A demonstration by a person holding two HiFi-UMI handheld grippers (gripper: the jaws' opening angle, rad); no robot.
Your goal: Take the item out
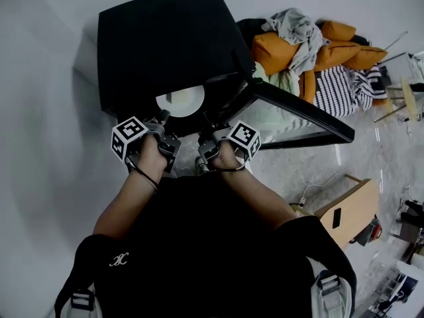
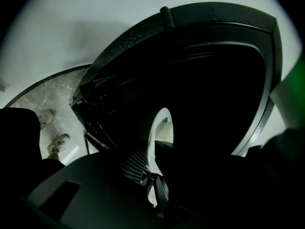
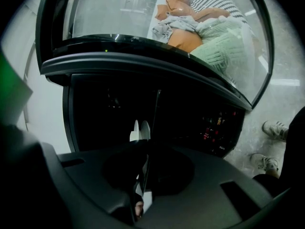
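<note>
Step in hand reads as drawing the white plate (image 1: 180,101) out of the black oven (image 1: 159,38), door (image 1: 301,114) swung open to the right; plate sits inside the cavity near the front, a pale block (image 2: 165,130) on it; to do it well, pull both sides together straight back toward the body, keep the plate level so the block doesn't slide, clear the door edge on the right; uneven pull would tilt it; left hand-held gripper (image 2: 153,186) is clamped on the near rim, jaws pinched with the white edge running up between them; right hand-held gripper (image 3: 141,191) is closed to a thin slit with a white sliver in it, most likely the same rim, dark there so less sure; both sit close together at the oven mouth.
</note>
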